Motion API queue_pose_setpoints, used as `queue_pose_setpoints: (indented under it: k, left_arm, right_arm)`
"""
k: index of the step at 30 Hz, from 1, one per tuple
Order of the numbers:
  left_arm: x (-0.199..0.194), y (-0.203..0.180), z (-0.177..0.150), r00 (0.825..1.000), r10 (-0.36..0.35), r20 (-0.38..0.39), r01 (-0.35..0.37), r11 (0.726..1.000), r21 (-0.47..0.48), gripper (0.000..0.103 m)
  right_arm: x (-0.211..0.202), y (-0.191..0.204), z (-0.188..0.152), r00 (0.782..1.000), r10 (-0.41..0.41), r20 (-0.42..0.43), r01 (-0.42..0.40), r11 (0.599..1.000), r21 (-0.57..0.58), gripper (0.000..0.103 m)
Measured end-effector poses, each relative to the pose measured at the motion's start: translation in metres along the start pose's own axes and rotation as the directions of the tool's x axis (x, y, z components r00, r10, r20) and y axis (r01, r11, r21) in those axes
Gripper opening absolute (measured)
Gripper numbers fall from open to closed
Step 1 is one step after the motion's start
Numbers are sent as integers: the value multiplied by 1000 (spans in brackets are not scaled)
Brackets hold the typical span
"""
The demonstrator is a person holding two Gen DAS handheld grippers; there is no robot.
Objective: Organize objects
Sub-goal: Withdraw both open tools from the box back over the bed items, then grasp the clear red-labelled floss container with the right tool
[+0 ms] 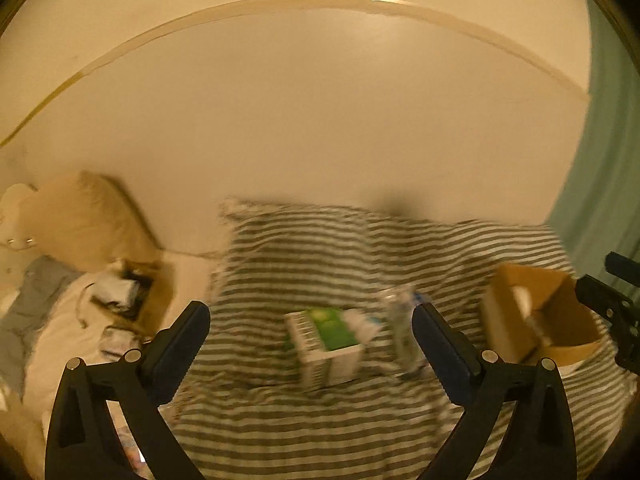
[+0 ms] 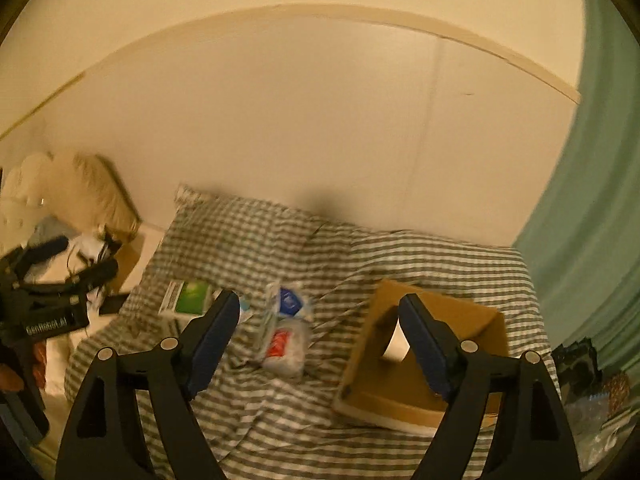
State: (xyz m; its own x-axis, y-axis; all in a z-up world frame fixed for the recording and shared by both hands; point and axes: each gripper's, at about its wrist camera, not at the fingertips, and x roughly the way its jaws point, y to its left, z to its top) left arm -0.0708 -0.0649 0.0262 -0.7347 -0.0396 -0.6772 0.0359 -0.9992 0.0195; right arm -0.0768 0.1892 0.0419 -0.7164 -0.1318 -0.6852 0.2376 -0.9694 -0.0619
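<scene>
A green and white box (image 1: pixel 326 344) lies on the striped bedspread (image 1: pixel 320 432), straight ahead of my open, empty left gripper (image 1: pixel 311 314). A clear plastic packet (image 1: pixel 400 324) lies just right of it. An open cardboard box (image 1: pixel 536 320) sits at the right. In the right wrist view the cardboard box (image 2: pixel 424 356) is partly behind my right finger; my right gripper (image 2: pixel 316 304) is open and empty above the bed. Clear packets with blue and red labels (image 2: pixel 284 328) lie between its fingers, the green box (image 2: pixel 188 298) to the left. The frames are blurred.
A second cardboard box with clutter (image 1: pixel 136 292) and a cream pillow (image 1: pixel 84 216) are at the left on a white sheet. A green curtain (image 2: pixel 592 200) hangs at the right. The left gripper's body (image 2: pixel 44 300) shows at the left of the right wrist view.
</scene>
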Motion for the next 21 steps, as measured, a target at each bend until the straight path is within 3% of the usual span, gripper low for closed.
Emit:
queue_pose_setpoints:
  k: [3,7,11,13,16,21]
  left_arm:
    - [10,13,-18,999,36,-13,-36,999,2,103]
    - [31,29,-54,997,53,-48,-55,998,-35,103]
    - [42,32,-69,994,103,-38,-101,994,43,103]
    - [50,28,-76,992,119,-40,-116,991,72,103]
    - [66,16,-84,993,104,-52,-99,991,90,103]
    - [96,-14,-101,996,85,-37,-81,993,85,103]
  right_arm:
    - [20,21,-11,999,30,-32,-30,999,15,82]
    - [39,50,-30,1000,0,-16,-1,999,-37,82]
    - [72,62,-46,998,-26,-52,23,998,-50,82]
    - [93,59,-55,995,-50,-84,48,998,-28,82]
    - [125,47,-67,990,-26,-136,27,1000,6,82]
    - [166,46,-74,983,-86,-163,72,993,-92,82]
